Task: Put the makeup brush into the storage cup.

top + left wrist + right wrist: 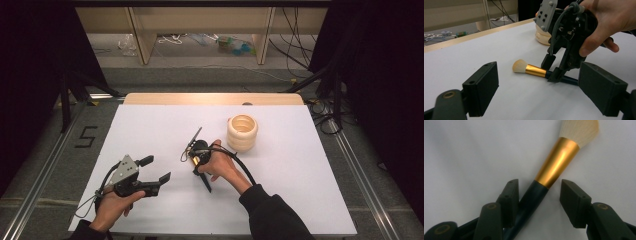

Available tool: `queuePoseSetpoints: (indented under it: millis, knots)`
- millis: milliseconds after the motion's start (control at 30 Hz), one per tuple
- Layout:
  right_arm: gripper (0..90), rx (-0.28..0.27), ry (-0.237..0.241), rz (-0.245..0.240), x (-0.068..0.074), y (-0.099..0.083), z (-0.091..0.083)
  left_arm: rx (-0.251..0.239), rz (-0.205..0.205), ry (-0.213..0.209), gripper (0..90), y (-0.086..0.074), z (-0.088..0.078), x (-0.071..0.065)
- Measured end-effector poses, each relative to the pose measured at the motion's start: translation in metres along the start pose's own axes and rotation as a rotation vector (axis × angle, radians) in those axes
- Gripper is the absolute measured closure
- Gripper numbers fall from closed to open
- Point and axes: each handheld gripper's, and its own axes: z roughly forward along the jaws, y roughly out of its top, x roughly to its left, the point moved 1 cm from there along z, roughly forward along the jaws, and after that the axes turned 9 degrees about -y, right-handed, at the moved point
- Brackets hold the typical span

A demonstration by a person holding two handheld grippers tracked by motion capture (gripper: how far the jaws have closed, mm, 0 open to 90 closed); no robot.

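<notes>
Right gripper [554, 71] is sitting down over the makeup brush [534, 70], jaws spread, straddling the dark handle just behind the gold ferrule [556, 162]. One jaw is touching or nearly touching the handle; the other is standing clear. Not pinching yet.

Brush is lying flat on the white table [150, 125], around the middle, slightly toward the near edge. Cream ribbed cup [242, 132] is standing upright nearby, toward the far right corner.

Left gripper [152, 170] is hovering near the near-left corner, jaws spread, holding nothing, pointing at the brush.

Looks like the grasp step is in hand. Next move is probably closing on the handle, centred so the round shaft isn't rolling out, then lifting. Cup is a likely target, but that's a guess.
</notes>
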Motion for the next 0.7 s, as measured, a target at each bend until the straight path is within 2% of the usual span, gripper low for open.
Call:
queuePoseSetpoints:
  millis: [100,233,333,700]
  knots:
    - [59.3,0.003,-0.018,-0.022,-0.0013,0.0007,0.0002,-0.001,-0.001,0.000,16.7,-0.0001,0.0001,-0.0002]
    - [64.8,0.005,-0.008,-0.018,-0.0053,0.0003,0.0000,0.000,-0.001,0.001,16.8,-0.0002,0.0004,-0.0001]
    - [67.3,0.006,-0.004,-0.020,-0.0075,0.0006,0.0002,0.000,-0.012,0.002,16.8,-0.0005,0.0009,-0.0009]
    - [73.1,0.038,-0.009,-0.017,-0.0092,0.0051,0.0009,0.002,-0.011,0.002,16.8,-0.0005,0.0010,-0.0010]
